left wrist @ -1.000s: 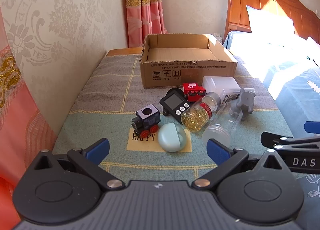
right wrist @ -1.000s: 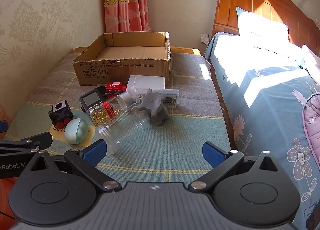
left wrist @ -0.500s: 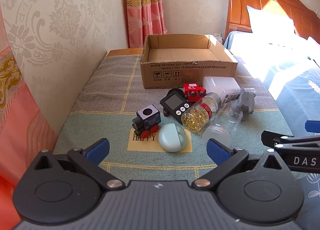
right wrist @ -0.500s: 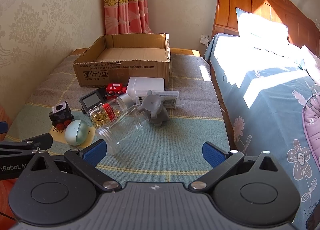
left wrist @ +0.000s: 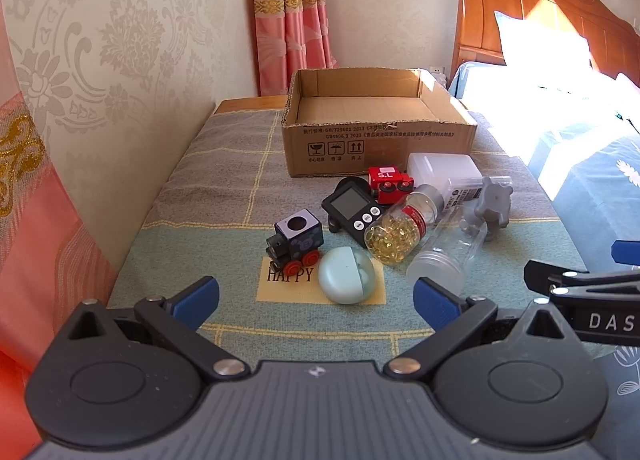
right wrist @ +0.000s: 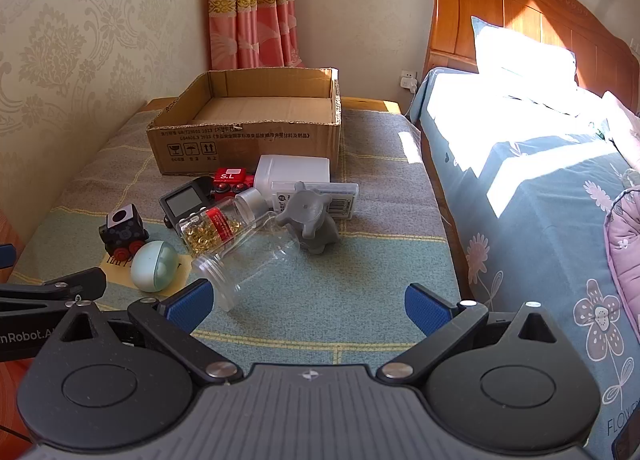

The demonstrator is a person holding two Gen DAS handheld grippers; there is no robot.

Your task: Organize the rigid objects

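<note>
Brown cardboard box (left wrist: pixel 380 128) mid-frame, unchanged vs 0.5 s ago | left gripper (left wrist: pixel 316 294) spread wide, empty, hovering as before | right gripper (right wrist: pixel 306 302) same

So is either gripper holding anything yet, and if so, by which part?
Nothing is held. The left gripper and the right gripper both have their jaws wide open and bare, short of the toys and bottles on the cloth.
</note>
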